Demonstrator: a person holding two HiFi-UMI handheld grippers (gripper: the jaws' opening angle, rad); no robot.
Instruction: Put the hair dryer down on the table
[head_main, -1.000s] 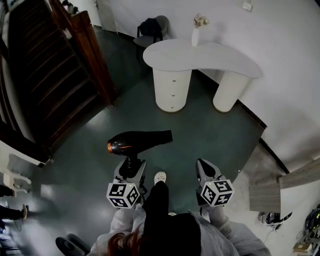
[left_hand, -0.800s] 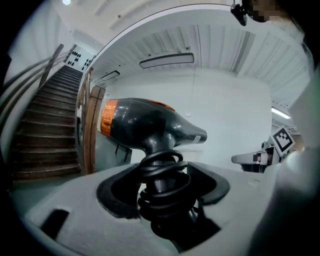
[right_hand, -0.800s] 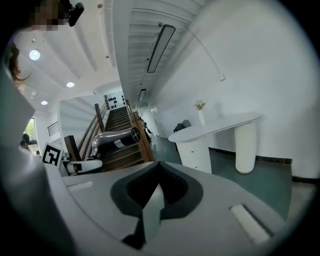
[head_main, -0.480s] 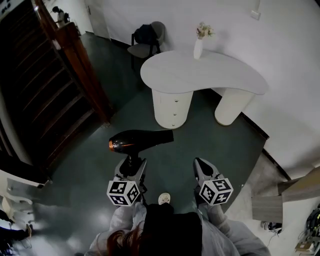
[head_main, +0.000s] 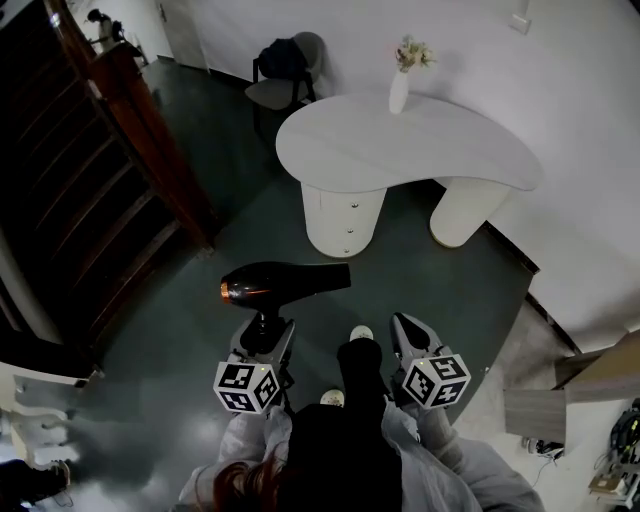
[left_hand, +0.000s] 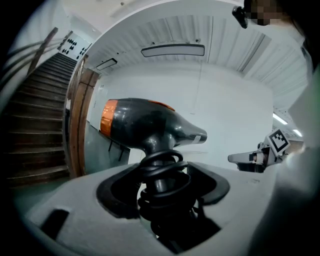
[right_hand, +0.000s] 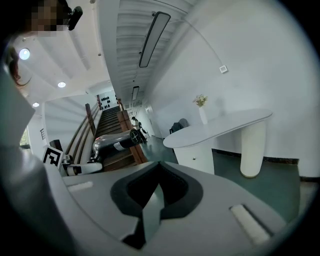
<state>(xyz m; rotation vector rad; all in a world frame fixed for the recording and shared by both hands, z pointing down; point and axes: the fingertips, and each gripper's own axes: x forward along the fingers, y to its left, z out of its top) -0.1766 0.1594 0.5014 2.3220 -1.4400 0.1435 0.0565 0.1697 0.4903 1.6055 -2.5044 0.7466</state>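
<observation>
A black hair dryer with an orange ring at its back end is held level over the dark green floor, nozzle to the right. My left gripper is shut on its handle, where a black cord is coiled. The dryer's body fills the left gripper view and shows small in the right gripper view. My right gripper hangs beside it, shut with nothing in it. The white curved table stands ahead, apart from both grippers.
A white vase with flowers stands at the table's far edge. A chair with a dark bag sits behind the table. A wooden staircase runs along the left. The person's shoe steps between the grippers.
The person has walked forward, so the table and staircase sit closer and lower in the head view. Both grippers keep their places in the view, and the dryer stays held.
</observation>
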